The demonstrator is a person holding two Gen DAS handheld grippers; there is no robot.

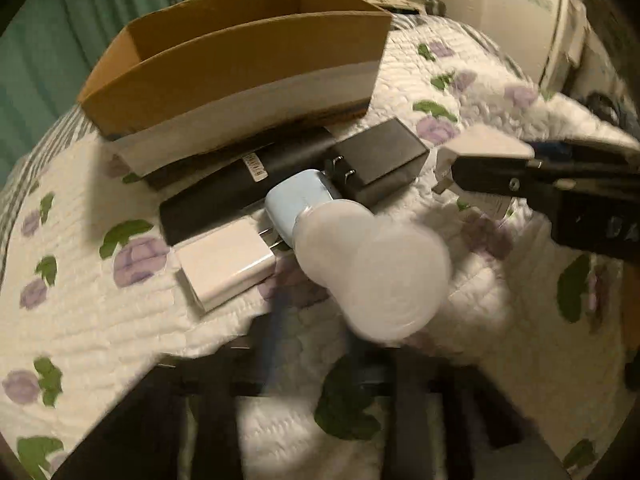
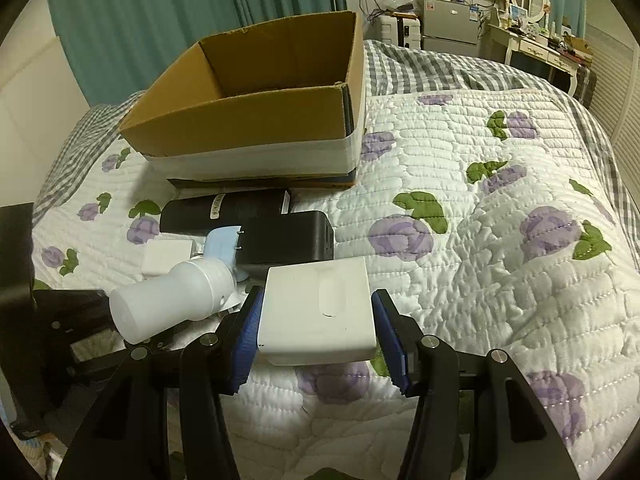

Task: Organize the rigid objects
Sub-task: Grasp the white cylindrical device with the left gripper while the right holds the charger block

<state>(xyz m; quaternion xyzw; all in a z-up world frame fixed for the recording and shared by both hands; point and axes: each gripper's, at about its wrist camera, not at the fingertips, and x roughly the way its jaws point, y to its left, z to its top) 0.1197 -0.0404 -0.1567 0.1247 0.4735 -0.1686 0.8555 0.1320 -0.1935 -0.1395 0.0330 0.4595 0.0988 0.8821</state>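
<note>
On the bed's quilted floral bedspread (image 2: pixel 500 280), an open cardboard box (image 2: pixel 248 120) with a white band round its base serves as the landmark; in the right wrist view no contents show in the part of its interior that is visible. Just in front of the box lies a long black power bank (image 2: pixel 224 212) bearing a small label. In front of that, a black plug-in charger (image 2: pixel 288 240) rests with its two prongs turned toward a pale blue adapter (image 2: pixel 222 246). A small white charger cube (image 1: pixel 226 268) lies further from the box, beside the blue adapter. A translucent white plastic bottle (image 2: pixel 172 304) is tilted, its neck end toward the blue adapter and its base toward the cameras; in the left wrist view it is blurred. The left gripper (image 1: pixel 320 360) stands below and around this bottle, its fingers only partly visible and smeared, so whether they press on the bottle cannot be told; the gap between them has narrowed. The right gripper (image 2: pixel 316 336), nearer the cameras than the black charger, holds a flat white power adapter (image 2: pixel 318 316): the blue-padded fingers (image 2: pixel 248 344) press on its two opposite sides, and the adapter is raised off the bedspread. In the left wrist view this same adapter appears to the right of the black charger, held by black fingers.
</note>
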